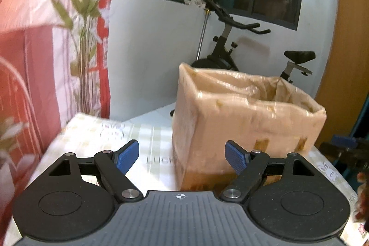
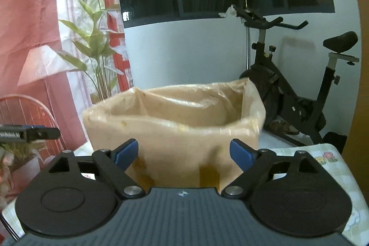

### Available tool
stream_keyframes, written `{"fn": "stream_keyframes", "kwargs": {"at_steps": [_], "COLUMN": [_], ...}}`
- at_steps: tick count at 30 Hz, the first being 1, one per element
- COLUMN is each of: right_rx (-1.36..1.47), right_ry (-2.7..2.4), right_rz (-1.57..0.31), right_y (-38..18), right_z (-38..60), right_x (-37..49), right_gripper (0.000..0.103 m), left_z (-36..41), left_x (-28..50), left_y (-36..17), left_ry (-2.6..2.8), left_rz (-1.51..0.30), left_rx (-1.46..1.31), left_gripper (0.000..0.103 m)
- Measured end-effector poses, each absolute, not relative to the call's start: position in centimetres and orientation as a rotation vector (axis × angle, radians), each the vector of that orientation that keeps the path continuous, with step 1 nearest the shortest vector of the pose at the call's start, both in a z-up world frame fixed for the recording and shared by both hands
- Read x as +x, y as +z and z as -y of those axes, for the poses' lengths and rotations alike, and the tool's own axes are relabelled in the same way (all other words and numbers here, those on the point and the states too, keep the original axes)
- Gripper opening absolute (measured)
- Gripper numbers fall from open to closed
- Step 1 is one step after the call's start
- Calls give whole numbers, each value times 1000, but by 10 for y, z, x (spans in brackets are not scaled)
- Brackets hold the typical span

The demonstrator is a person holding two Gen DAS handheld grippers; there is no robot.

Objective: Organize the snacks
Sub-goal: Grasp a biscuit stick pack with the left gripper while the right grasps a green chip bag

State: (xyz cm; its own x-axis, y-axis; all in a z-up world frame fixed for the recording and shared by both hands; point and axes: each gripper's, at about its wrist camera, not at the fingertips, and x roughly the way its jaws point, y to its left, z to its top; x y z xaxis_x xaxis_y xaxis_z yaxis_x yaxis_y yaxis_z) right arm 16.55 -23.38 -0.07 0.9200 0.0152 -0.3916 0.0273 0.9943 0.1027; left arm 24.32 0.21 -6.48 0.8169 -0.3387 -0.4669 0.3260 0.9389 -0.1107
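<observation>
1. Nearest my lens, the left hand-held gripper (image 1: 182, 157) stands wide apart, nothing between its pads.
2. Likewise the right hand-held gripper (image 2: 183, 155) is spread and empty.
3. At 12 o'clock sits the lined cardboard box (image 2: 175, 128) on the desk (image 1: 96, 133).
4. No snacks show; I judge I cannot tell how many remain.

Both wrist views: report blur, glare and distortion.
Left wrist view: the box and the tablecloth are smeared by motion blur, a bright glare spot burns out the top right, and the fisheye bows the walls. Right wrist view: the box is softly blurred, the exercise bike is sharper, no glare, same bowing.
</observation>
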Motion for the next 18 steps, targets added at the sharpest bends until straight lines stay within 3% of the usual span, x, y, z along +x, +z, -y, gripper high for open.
{"fn": "stream_keyframes", "kwargs": {"at_steps": [9, 18], "right_rx": [-12, -85], "right_ry": [69, 178], "right_rz": [-503, -624], "right_y": [-62, -101], "right_z": [214, 201], "right_x": [140, 146], "right_gripper": [99, 99], "left_z": [-21, -28], "left_x": [228, 225], "left_y": [-107, -129], "left_ry": [-292, -258], "left_rz": [-583, -635], "left_rx": [-53, -66], "left_gripper": [83, 83]}}
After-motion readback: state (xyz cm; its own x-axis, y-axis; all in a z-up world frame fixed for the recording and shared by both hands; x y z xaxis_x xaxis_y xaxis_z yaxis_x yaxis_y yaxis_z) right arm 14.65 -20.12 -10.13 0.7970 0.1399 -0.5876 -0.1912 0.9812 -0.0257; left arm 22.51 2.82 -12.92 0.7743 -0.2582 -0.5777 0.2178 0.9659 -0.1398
